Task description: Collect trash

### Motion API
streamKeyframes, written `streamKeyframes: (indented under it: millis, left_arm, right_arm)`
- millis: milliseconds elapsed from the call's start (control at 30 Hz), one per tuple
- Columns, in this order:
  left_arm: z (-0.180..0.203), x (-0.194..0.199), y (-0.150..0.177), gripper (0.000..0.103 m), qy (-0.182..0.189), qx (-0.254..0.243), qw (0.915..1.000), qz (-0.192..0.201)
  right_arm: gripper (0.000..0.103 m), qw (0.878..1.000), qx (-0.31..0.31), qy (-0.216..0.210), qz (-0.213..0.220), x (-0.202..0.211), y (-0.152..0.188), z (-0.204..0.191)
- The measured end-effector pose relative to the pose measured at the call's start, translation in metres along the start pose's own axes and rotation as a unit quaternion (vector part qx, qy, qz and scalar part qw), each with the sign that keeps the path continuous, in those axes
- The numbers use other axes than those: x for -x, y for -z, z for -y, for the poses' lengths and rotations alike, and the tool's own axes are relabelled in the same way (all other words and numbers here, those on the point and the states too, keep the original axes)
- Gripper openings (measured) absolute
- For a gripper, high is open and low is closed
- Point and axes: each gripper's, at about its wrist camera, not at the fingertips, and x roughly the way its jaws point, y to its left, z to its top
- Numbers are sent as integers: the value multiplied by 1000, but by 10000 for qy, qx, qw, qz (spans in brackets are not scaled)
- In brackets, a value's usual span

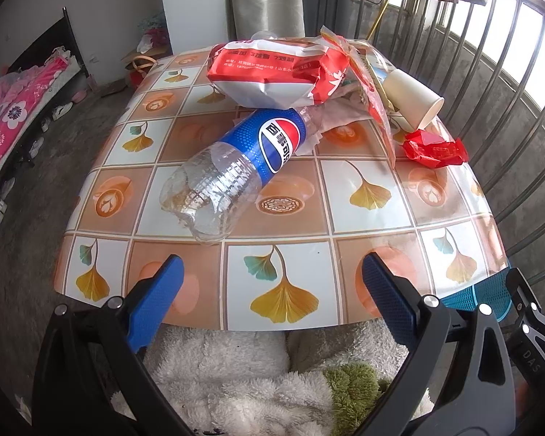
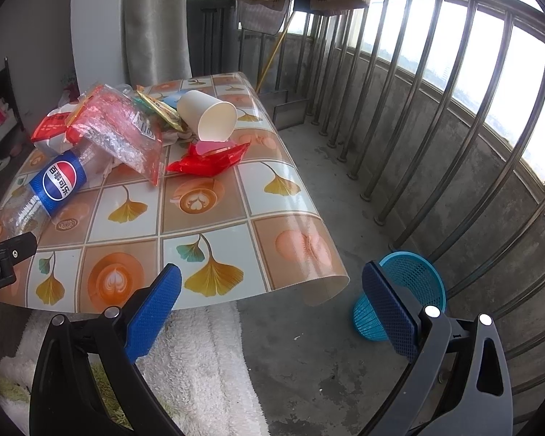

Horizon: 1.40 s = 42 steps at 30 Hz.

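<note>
Left wrist view: the left gripper [image 1: 270, 290] is spread wide and holds nothing, low in the frame over the near edge of the table [image 1: 374, 214]; one empty Pepsi bottle [image 1: 236, 174] lies on its side at centre, its base toward the fingers; behind it, upper centre, sits one red-and-white paper bag [image 1: 269, 72], to its right one clear red-printed plastic bag [image 1: 374, 101], one paper cup [image 1: 414, 98] tipped over, and one crumpled red wrapper [image 1: 436, 149] at right. Judged from this, the bottle is round and light; a pinch off its middle could squirt it sideways off the table, and dragging it could pull the tissue-like paper tucked under its neck.

Right wrist view: the right gripper [image 2: 272, 292] is also wide apart and empty, at the bottom of the frame; one blue mesh basket [image 2: 414, 276] stands on the floor at lower right, partly hidden by the right finger, well apart from the pile in the upper left; the cup leans on the heap with its mouth down over the wrapper, so lifting anything beneath may send it rolling toward the table's right edge; a light wrapper dropped from high might miss the small basket.
</note>
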Motion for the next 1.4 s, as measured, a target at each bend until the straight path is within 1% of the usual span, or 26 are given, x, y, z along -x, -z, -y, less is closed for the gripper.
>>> streamKeyframes:
  millis: [533,900,1400]
  left_arm:
    - [0,0,0,94,-4,-8,10000,0]
    - [-12,-2,0,94,-34,10,10000,-32]
    - [-9,-5,1,94,-40,3,10000,-54]
  right_arm:
    - [97,10000,-7,-31,17,2,-2,-2]
    - [97,10000,-11,-49,10,1,-3,-3]
    - [97,10000,-20,-57,10,-1,-5,-6]
